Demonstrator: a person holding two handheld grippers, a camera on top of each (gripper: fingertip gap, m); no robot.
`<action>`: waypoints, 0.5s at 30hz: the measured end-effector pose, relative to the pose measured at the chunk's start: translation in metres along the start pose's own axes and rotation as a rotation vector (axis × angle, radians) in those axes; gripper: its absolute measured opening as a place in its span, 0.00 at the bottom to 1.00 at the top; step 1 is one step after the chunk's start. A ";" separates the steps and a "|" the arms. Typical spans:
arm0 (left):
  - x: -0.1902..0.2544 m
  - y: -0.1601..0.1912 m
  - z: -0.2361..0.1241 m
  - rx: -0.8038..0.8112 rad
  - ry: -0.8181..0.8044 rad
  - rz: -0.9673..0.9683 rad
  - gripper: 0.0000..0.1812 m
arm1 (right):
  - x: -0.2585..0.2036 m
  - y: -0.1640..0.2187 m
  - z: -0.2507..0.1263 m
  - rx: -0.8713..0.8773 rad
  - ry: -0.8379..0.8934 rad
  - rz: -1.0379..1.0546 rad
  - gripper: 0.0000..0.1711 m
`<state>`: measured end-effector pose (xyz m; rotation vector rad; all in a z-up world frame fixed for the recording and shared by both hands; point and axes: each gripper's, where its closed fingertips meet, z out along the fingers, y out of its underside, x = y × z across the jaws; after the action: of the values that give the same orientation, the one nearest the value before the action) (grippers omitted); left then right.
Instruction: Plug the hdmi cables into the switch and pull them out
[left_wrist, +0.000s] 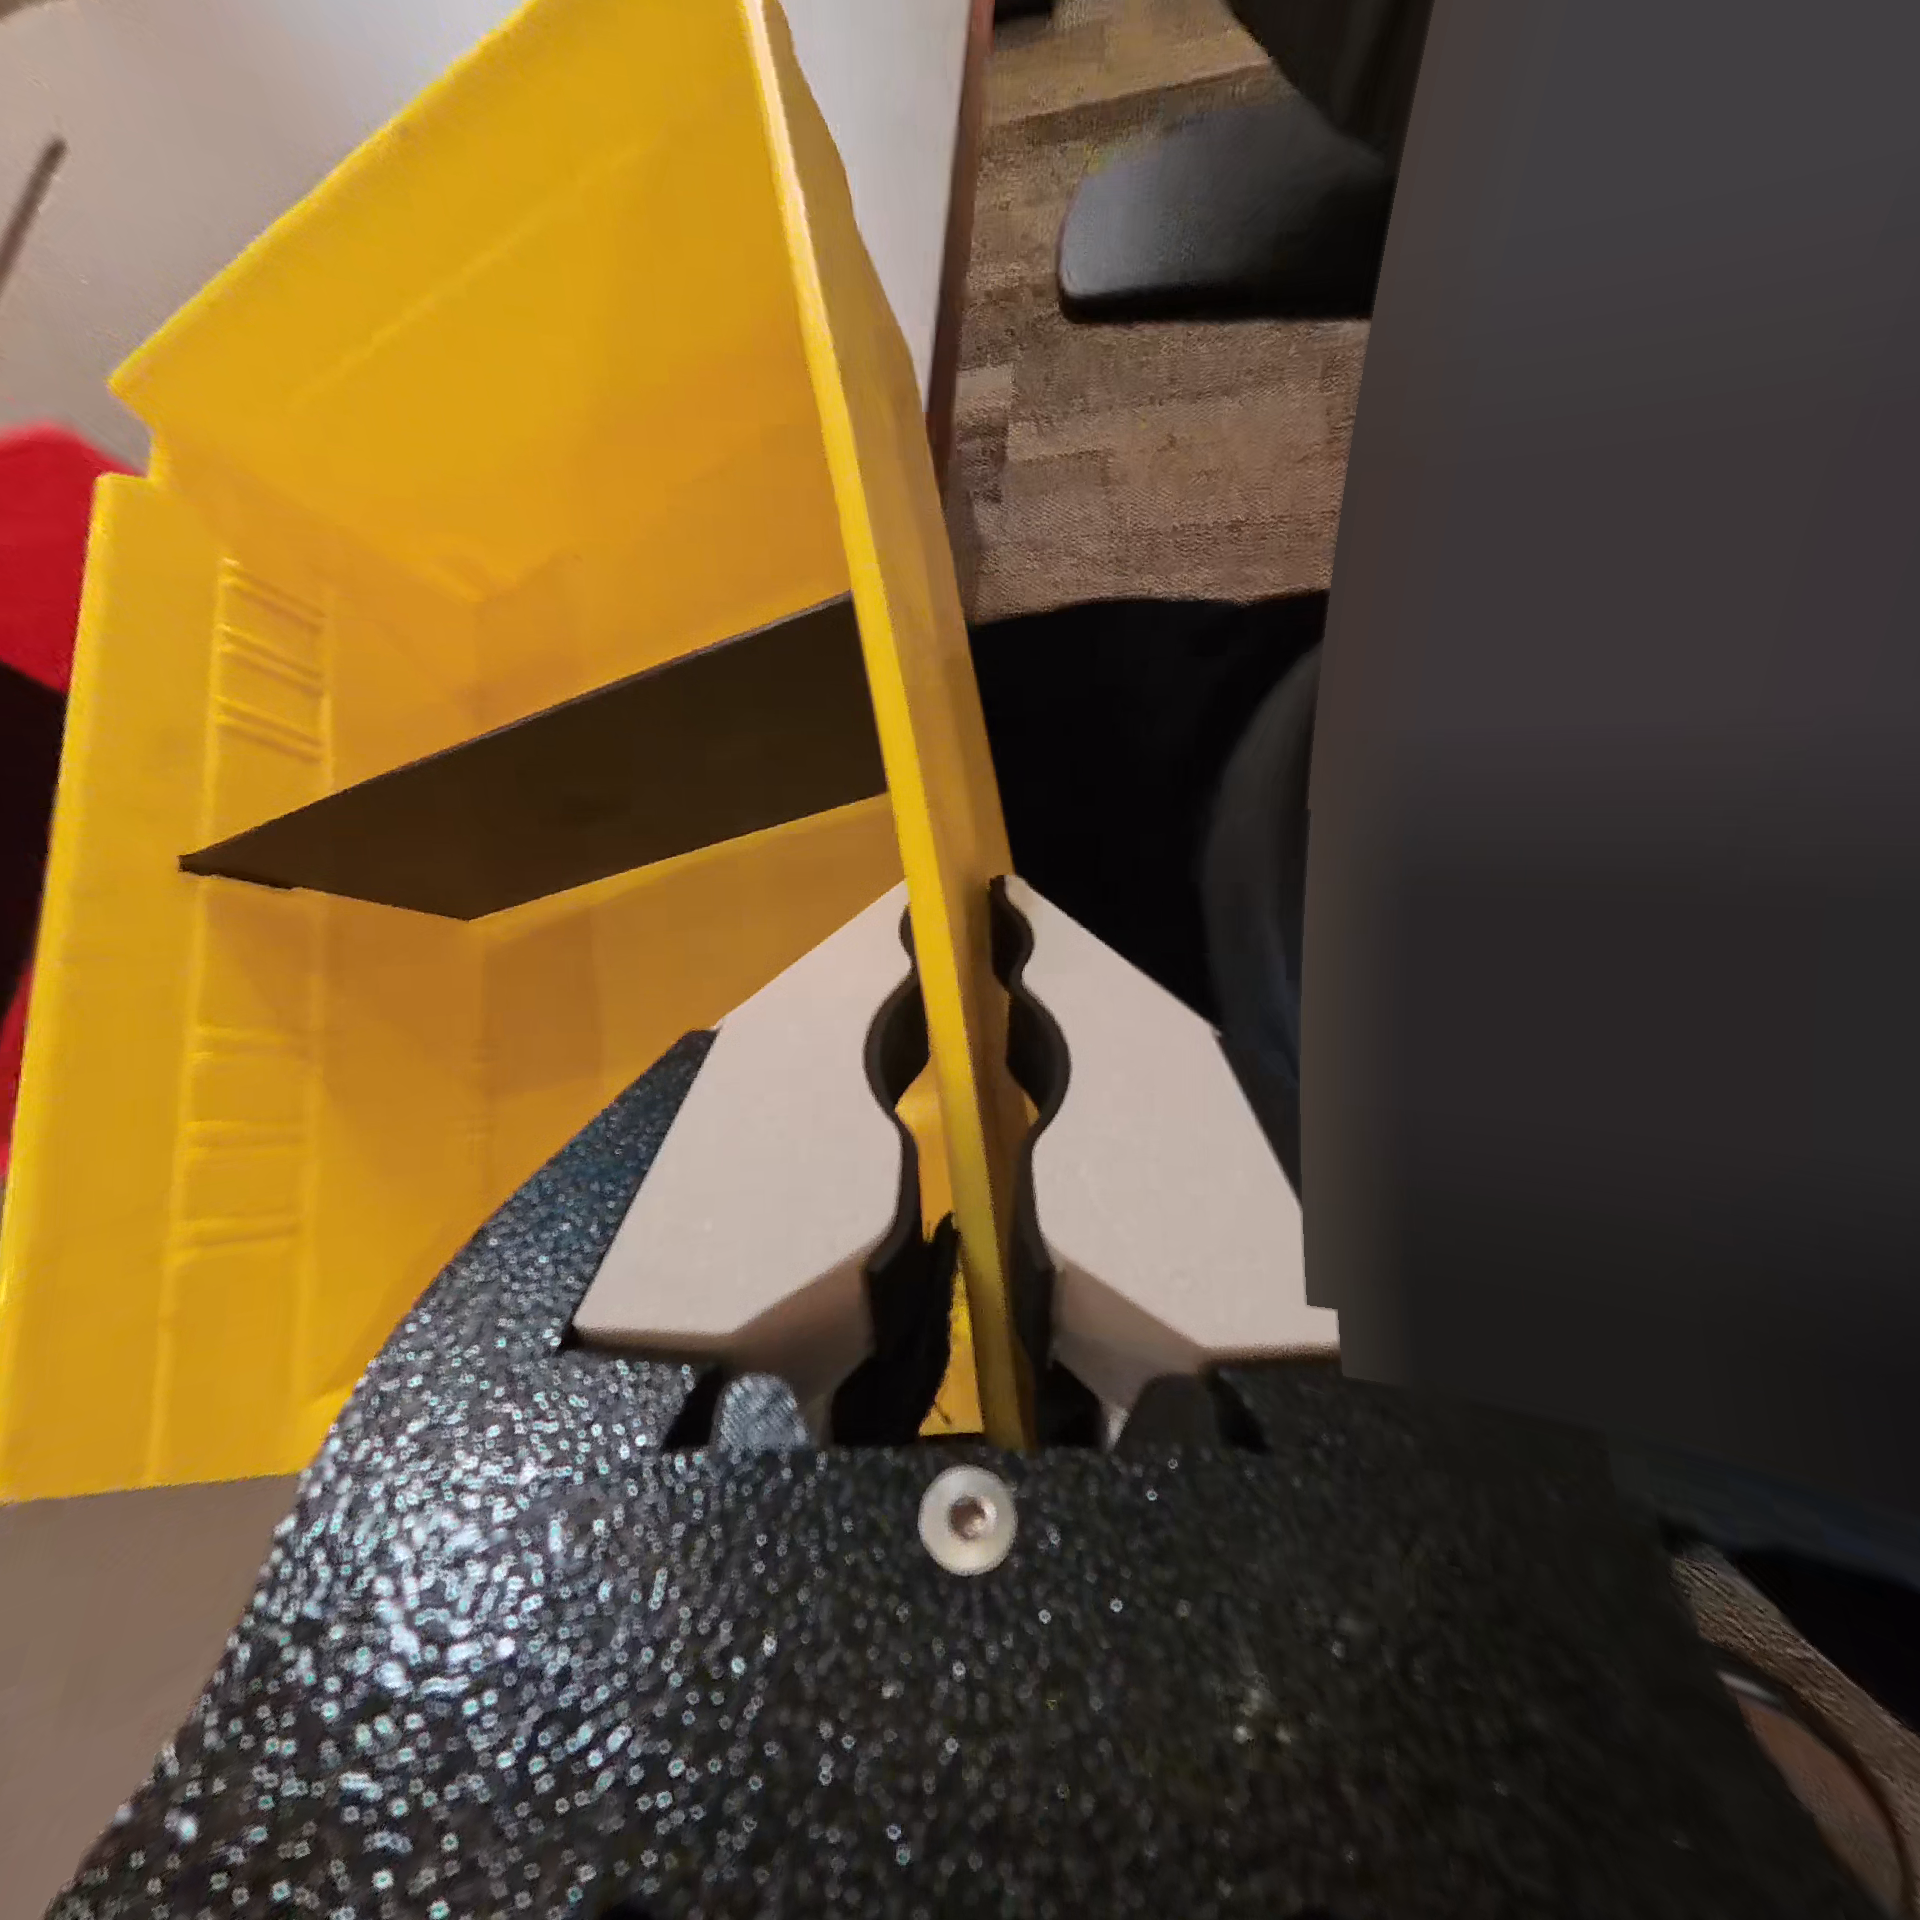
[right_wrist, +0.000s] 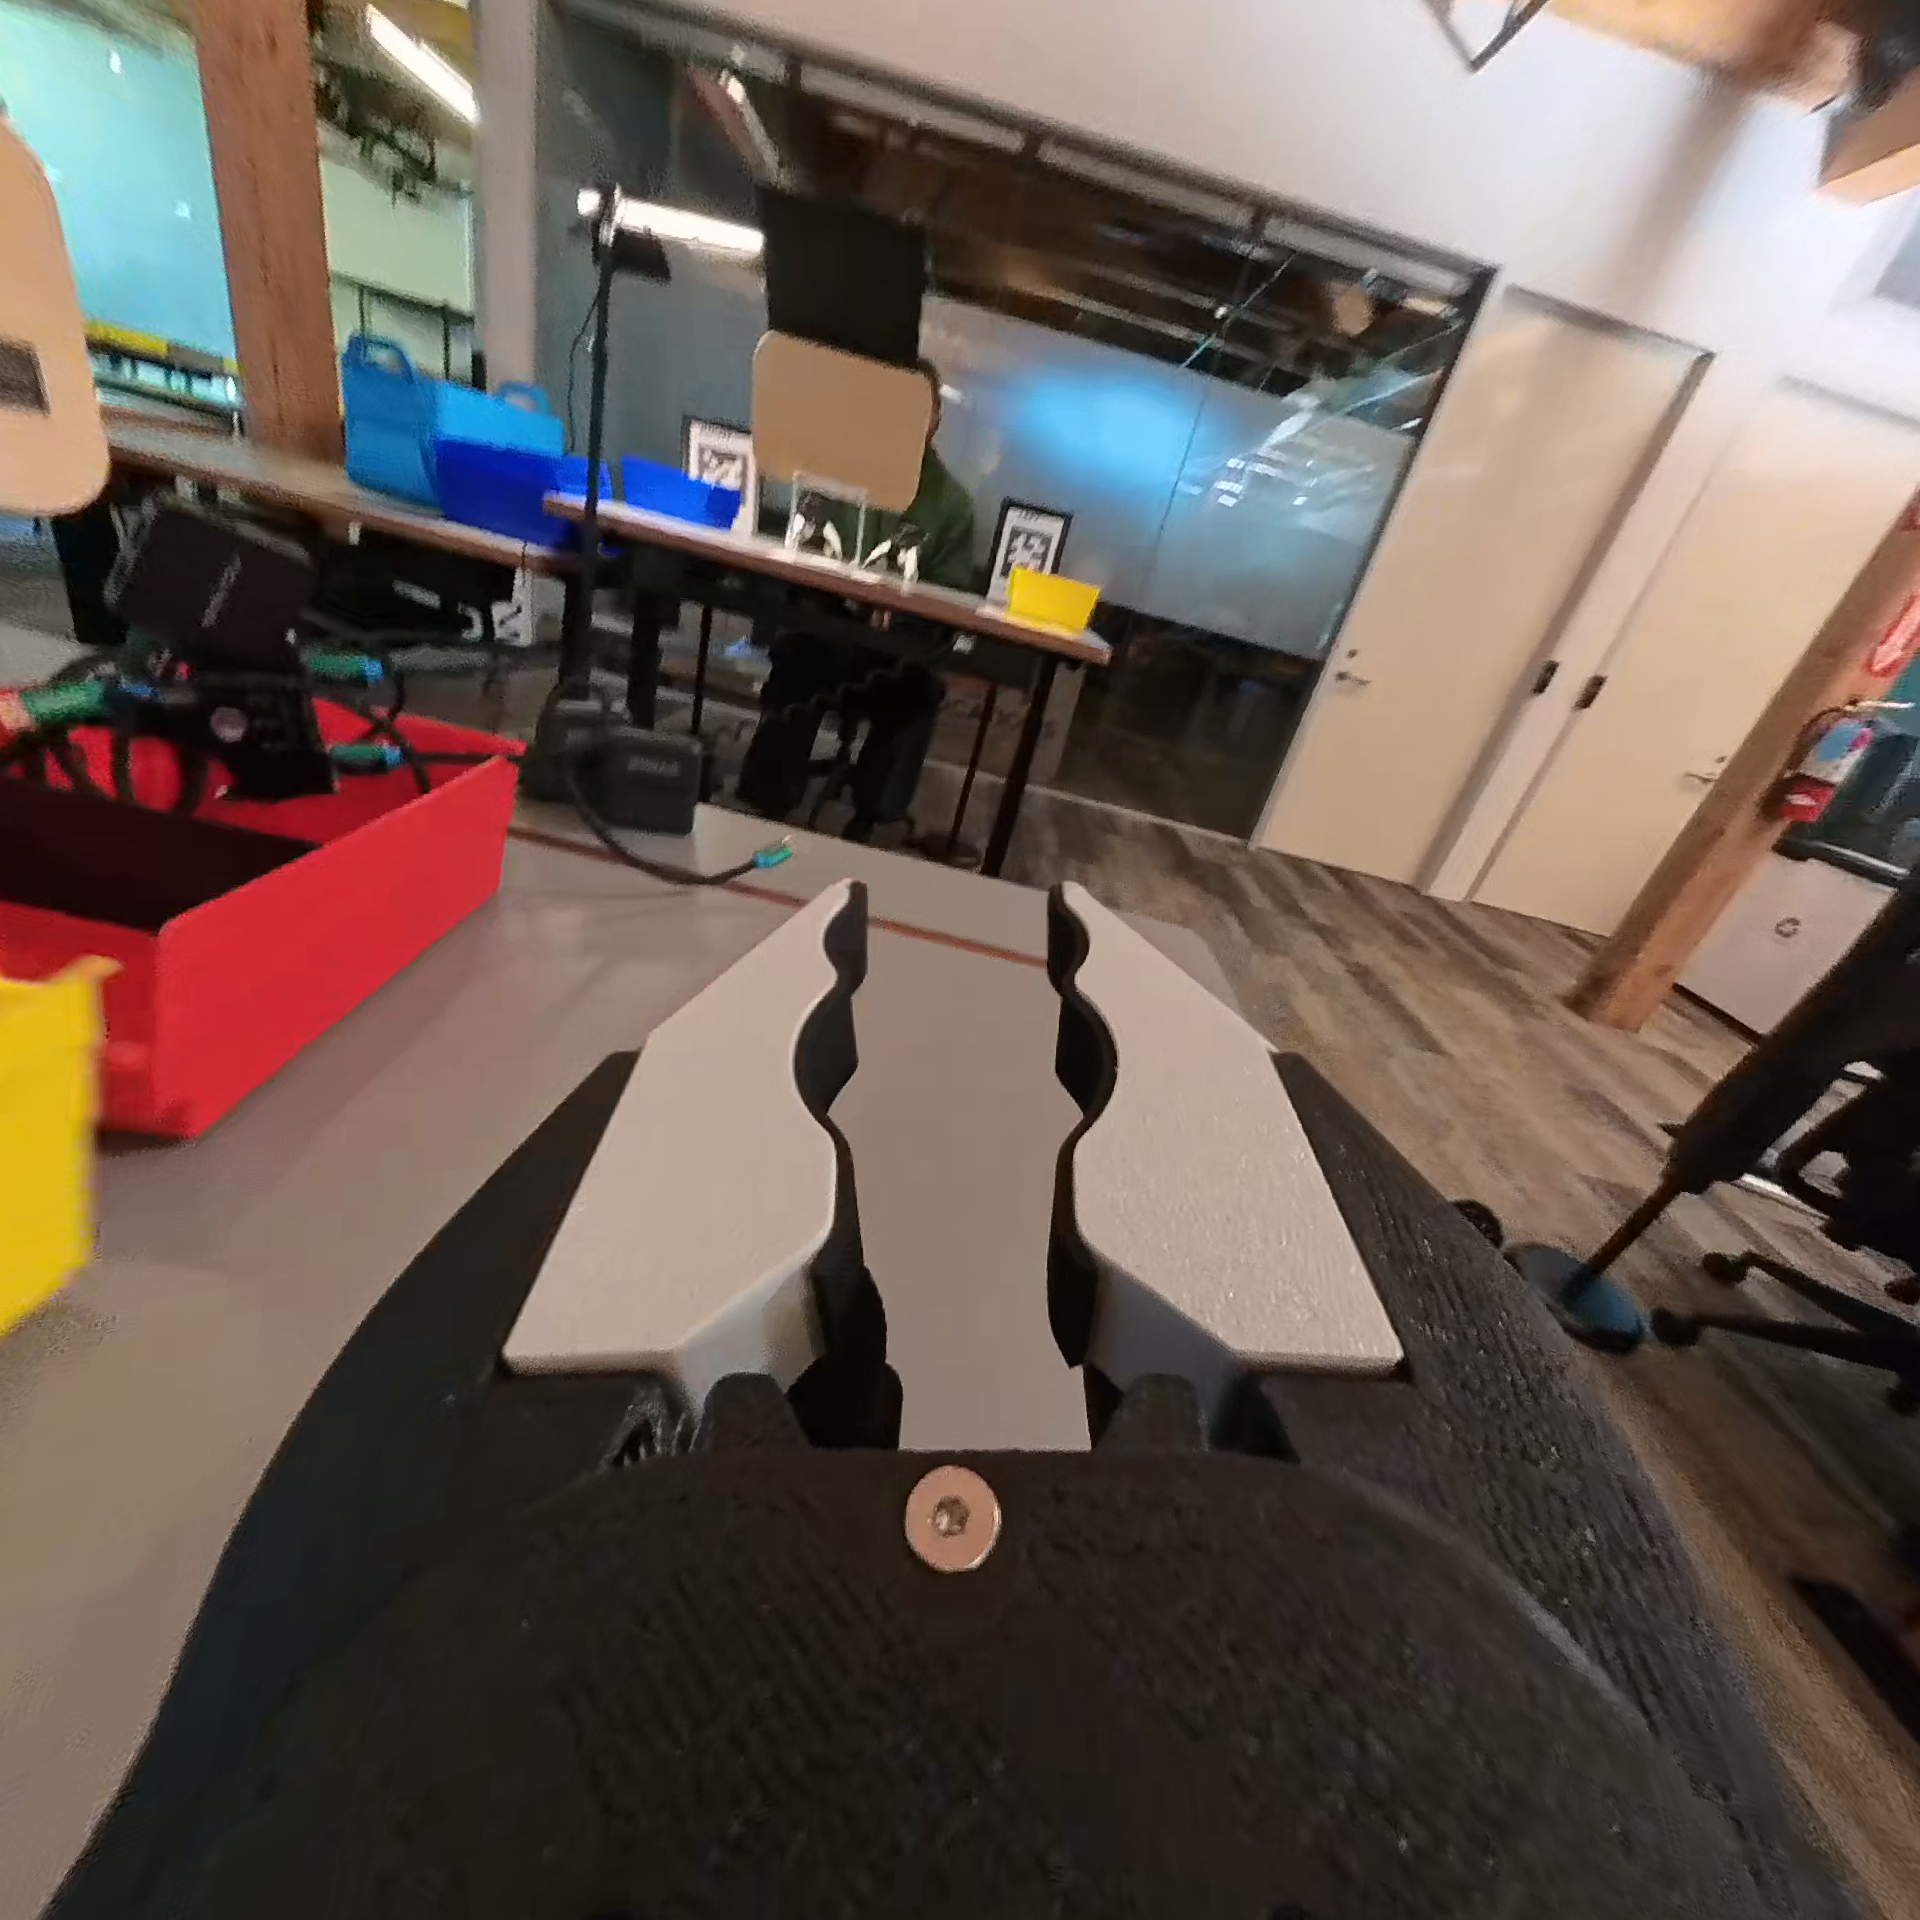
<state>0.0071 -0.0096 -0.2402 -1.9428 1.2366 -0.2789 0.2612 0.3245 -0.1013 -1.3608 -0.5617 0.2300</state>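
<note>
While the left gripper (left_wrist: 961, 935) pinches the yellow bin (left_wrist: 468, 644) by its wall, the right gripper (right_wrist: 956, 935) hangs open, empty. Far left, the switch (right_wrist: 223, 613) and cables (right_wrist: 353, 753) sit over the red bin (right_wrist: 312, 935). A loose pinch could drop the tilted bin.

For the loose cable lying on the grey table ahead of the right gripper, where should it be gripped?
Grip the green plug at the cable's free end, not the limp cable. It lies flat on the table, so come from above with the right gripper, whose jaws are open and empty, closing across the plug's sides.
</note>
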 end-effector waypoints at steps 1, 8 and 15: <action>-0.005 -0.012 0.016 -0.006 0.007 0.015 0.03 | 0.010 -0.006 -0.009 0.021 0.015 0.009 0.19; -0.031 -0.113 0.144 0.046 0.099 0.068 0.04 | 0.067 -0.012 -0.049 0.080 0.123 0.080 0.18; -0.075 -0.180 0.255 -0.037 0.001 0.019 0.03 | 0.089 0.019 -0.050 0.012 0.137 0.140 0.19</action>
<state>0.2317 0.2190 -0.2607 -1.9613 1.2688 -0.2490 0.3647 0.3276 -0.1028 -1.3943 -0.3510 0.2508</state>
